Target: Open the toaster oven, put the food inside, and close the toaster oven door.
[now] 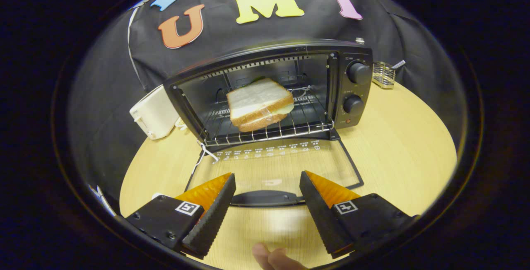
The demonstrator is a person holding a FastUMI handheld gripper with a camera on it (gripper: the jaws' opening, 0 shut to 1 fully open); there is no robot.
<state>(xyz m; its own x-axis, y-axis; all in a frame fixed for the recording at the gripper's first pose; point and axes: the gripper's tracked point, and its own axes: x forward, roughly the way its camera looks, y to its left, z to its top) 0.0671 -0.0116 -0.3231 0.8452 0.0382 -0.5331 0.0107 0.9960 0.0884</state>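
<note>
A black toaster oven (352,85) stands on the round wooden table (397,150), its glass door (273,166) folded down flat toward me. A sandwich (260,104) of white bread lies on the wire rack (269,131) inside the oven. The door's dark handle (265,198) lies between my fingertips, a little beyond them. My gripper (267,185) is open, one finger on each side of the handle, touching nothing.
A white toaster (154,113) stands left of the oven. A small wire basket (384,74) sits at the back right of the table. A person's fingertip (271,257) shows just under the gripper. Bare tabletop lies to the right of the door.
</note>
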